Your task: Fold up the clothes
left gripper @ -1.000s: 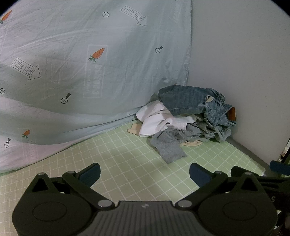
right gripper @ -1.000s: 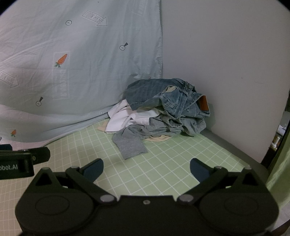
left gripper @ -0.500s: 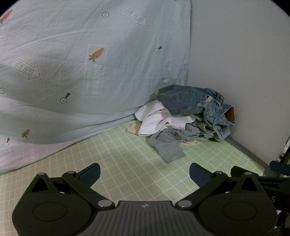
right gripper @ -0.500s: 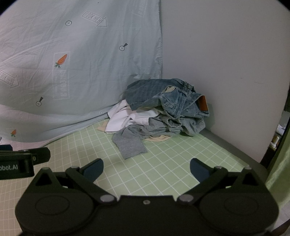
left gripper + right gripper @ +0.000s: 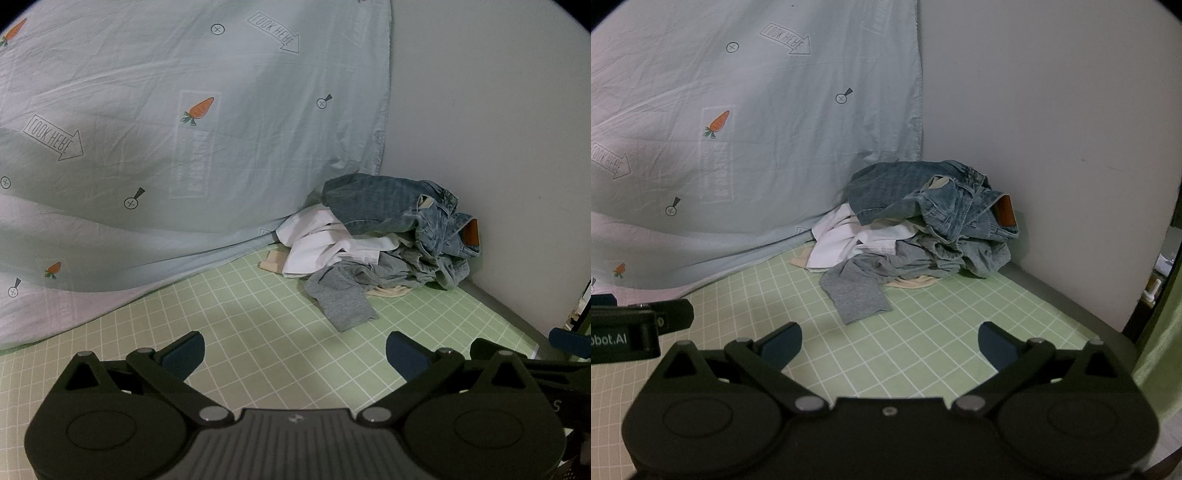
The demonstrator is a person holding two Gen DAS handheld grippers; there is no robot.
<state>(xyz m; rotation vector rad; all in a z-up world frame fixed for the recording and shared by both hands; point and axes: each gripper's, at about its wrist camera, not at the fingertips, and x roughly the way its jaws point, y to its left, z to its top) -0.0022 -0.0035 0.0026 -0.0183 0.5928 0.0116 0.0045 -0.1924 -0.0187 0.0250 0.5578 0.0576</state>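
Note:
A pile of clothes lies in the far corner of the green grid mat (image 5: 258, 325): blue jeans (image 5: 388, 205) on top, a white garment (image 5: 325, 247) under them, a grey garment (image 5: 343, 295) spilling forward. The same jeans (image 5: 923, 195), white garment (image 5: 849, 240) and grey garment (image 5: 857, 288) show in the right wrist view. My left gripper (image 5: 293, 354) is open and empty, well short of the pile. My right gripper (image 5: 888, 345) is open and empty, also short of the pile. The left gripper's side shows at the left edge of the right wrist view (image 5: 639, 325).
A pale blue sheet with carrot prints (image 5: 166, 129) hangs behind and drapes onto the mat at the left. A plain white wall (image 5: 498, 129) closes the right side. The mat's grey right edge (image 5: 1071, 306) drops off beside a doorway.
Both grippers have shifted very slightly; the pile sits marginally lower and further left in the views. Nothing was grasped or released.

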